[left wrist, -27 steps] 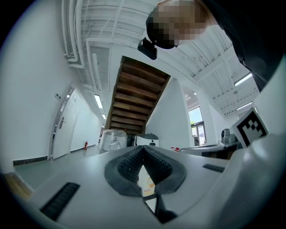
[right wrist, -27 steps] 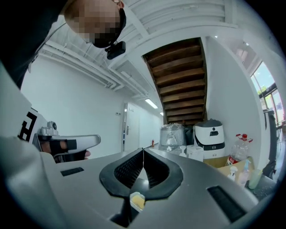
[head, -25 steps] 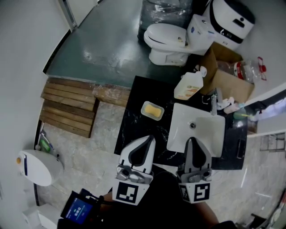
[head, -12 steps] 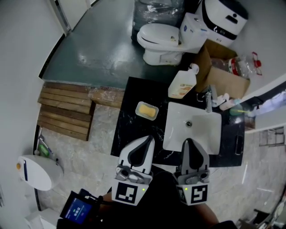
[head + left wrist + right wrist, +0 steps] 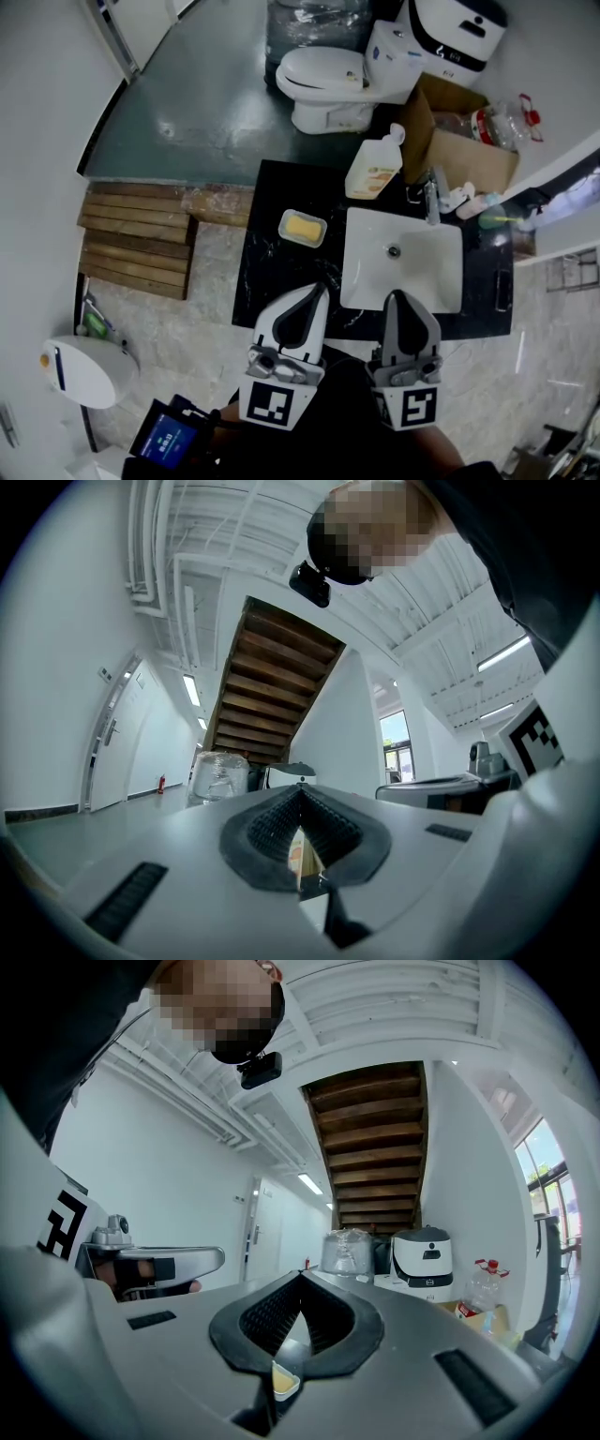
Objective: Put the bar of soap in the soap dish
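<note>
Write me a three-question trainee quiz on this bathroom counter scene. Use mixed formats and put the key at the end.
1. True or false: the bar of soap already lies in the soap dish.
2. Multiple choice: in the head view, the soap dish sits where relative to the sink? A) to its left, B) to its right, C) inside the basin.
3. Fill in: the left gripper and the right gripper both hold nothing, and their jaws are ____.

Key: 1 true; 2 A; 3 shut.
</note>
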Demonstrator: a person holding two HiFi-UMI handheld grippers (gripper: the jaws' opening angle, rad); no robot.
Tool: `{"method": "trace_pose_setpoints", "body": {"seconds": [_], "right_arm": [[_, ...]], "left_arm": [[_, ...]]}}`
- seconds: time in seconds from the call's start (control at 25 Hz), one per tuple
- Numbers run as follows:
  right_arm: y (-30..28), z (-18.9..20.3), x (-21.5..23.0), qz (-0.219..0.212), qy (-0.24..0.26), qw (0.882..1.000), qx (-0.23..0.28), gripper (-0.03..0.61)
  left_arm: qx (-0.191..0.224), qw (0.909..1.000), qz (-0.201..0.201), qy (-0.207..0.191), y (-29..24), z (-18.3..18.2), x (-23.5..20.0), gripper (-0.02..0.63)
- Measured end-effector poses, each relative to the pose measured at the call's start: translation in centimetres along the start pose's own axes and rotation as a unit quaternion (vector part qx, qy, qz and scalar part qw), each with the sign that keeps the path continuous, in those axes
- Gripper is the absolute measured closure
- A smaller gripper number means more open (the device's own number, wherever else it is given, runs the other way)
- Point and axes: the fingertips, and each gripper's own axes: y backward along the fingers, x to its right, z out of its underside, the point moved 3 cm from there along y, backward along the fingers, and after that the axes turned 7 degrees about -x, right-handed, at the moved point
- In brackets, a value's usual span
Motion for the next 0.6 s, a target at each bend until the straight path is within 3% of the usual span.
{"method": "trace_pose_setpoints", "body": {"seconds": [0.6], "right_arm": [[1.8, 0.6, -0.5, 0.026, 0.000, 1.000, -0.008, 0.570]], "left_arm": [[-0.005, 0.9993, 0.036, 0.004, 0.7, 0.3, 1.2, 0.614]]}}
